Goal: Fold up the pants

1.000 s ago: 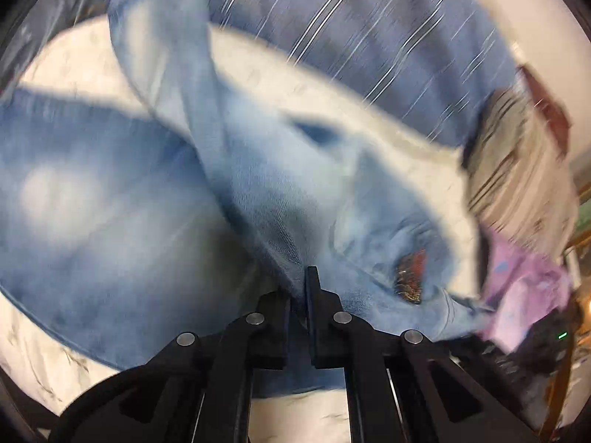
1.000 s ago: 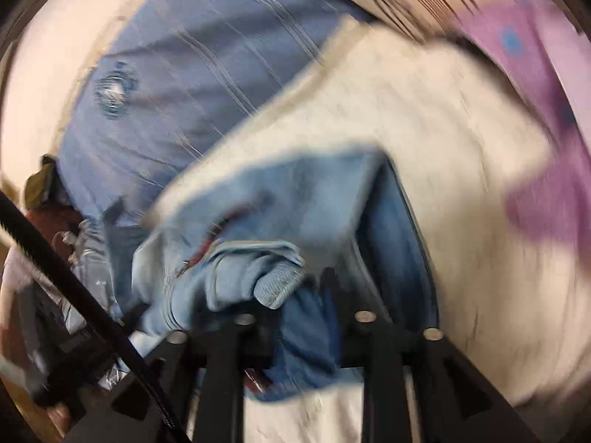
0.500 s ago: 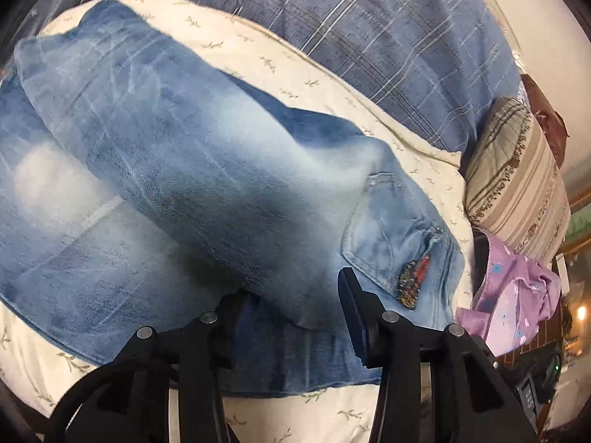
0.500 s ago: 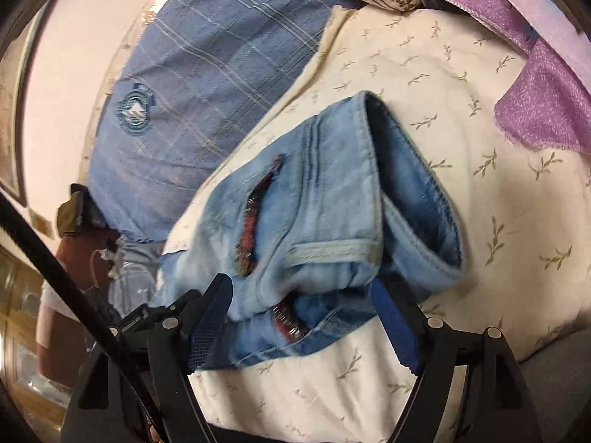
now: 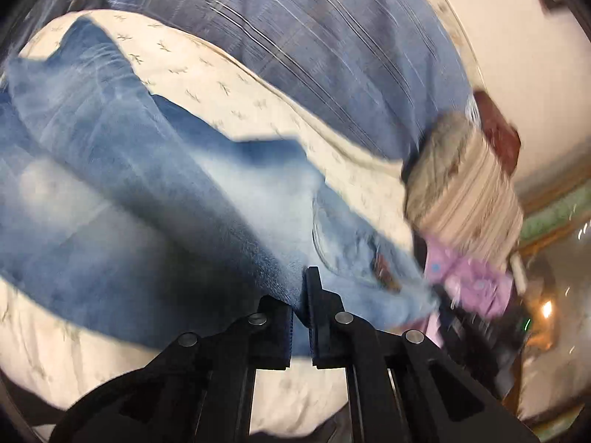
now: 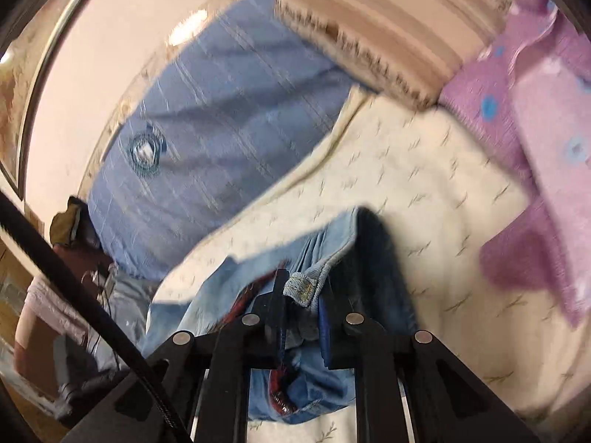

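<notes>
Cream bedsheet (image 5: 207,74) printed with small leaf sprigs, spread as the work surface; pale wall behind. Blue striped cover (image 5: 332,55) lies along the sheet's far edge, carrying a round embroidered emblem (image 6: 144,153), its lettering too blurred to read.

Jeans (image 5: 129,192): faded blue denim, whitened at the thigh, lying doubled across the sheet from 10 o'clock to 4 o'clock in the left wrist view. Back pocket (image 5: 343,243) with a red-brown patch (image 5: 384,269); no writing legible on it. Waistband end sits at centre-bottom in the right wrist view, red trim showing.

Striped beige pillow (image 5: 465,192) at 3 o'clock; purple dotted cloth (image 5: 469,284) just below it, at 4 o'clock.

Left gripper (image 5: 301,295): clenched, pinching a ridge of denim near the seat. Right gripper (image 6: 301,295): jaws closing, a frayed belt loop (image 6: 301,288) and waistband fabric bunched between them and pressed by the pads.
</notes>
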Demonstrator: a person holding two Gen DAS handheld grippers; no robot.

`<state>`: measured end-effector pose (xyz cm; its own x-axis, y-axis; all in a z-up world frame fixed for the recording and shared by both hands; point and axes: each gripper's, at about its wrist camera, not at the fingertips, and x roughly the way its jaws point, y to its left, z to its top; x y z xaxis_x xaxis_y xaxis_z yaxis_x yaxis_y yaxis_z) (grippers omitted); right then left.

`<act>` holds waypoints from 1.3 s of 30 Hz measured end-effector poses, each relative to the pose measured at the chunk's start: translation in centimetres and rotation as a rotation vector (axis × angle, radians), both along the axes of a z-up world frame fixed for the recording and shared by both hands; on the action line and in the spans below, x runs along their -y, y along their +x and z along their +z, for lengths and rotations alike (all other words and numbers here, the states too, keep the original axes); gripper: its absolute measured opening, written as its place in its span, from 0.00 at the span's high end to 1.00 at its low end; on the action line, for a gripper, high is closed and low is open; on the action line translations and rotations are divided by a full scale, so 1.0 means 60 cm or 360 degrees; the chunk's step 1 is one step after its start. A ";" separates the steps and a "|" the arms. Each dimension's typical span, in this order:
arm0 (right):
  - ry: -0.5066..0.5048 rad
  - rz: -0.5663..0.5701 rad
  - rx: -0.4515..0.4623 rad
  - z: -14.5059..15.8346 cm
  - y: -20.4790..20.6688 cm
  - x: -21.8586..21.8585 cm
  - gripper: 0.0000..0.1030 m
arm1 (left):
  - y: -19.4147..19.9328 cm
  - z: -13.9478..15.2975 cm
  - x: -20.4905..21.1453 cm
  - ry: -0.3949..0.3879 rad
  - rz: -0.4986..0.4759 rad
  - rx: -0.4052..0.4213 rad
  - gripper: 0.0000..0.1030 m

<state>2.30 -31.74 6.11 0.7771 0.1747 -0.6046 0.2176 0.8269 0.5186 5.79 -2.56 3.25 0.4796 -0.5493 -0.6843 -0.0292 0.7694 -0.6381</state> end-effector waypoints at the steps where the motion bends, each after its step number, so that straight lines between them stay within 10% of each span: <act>1: -0.0012 -0.0025 -0.0027 -0.002 0.000 -0.001 0.87 | -0.006 -0.013 0.013 0.0080 -0.0038 -0.0024 0.95; 5: -0.0135 -0.0091 -0.0412 -0.068 0.020 -0.015 0.87 | -0.002 -0.099 0.026 0.0132 -0.0001 -0.0212 0.95; 9: -0.0368 -0.0145 -0.0278 -0.027 -0.003 -0.041 0.87 | -0.013 -0.074 0.025 0.0113 -0.0002 -0.0068 0.94; 13: -0.0498 -0.0127 -0.0565 -0.075 0.026 -0.057 0.76 | -0.001 -0.098 0.022 0.0202 -0.0083 -0.0157 0.83; 17: -0.0699 -0.0173 -0.0336 -0.030 0.002 -0.098 0.23 | -0.025 -0.069 -0.036 0.0085 -0.0011 -0.0063 0.68; 20: -0.0703 -0.0160 -0.0104 0.010 -0.028 -0.126 0.20 | -0.053 -0.025 -0.104 0.0187 0.0102 0.0067 0.54; 30: -0.0336 0.0952 -0.0005 -0.011 0.034 -0.389 0.34 | -0.009 0.003 -0.331 0.0379 0.0617 -0.0134 0.54; 39: -0.0515 0.1451 -0.0128 -0.100 0.101 -0.633 0.43 | 0.075 -0.070 -0.413 0.0039 0.0731 -0.0290 0.61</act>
<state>8.38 6.27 0.10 0.3796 0.5055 -0.7748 -0.5527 0.7956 0.2482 10.31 22.19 -0.97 0.5396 -0.2918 -0.7898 -0.4785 0.6655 -0.5728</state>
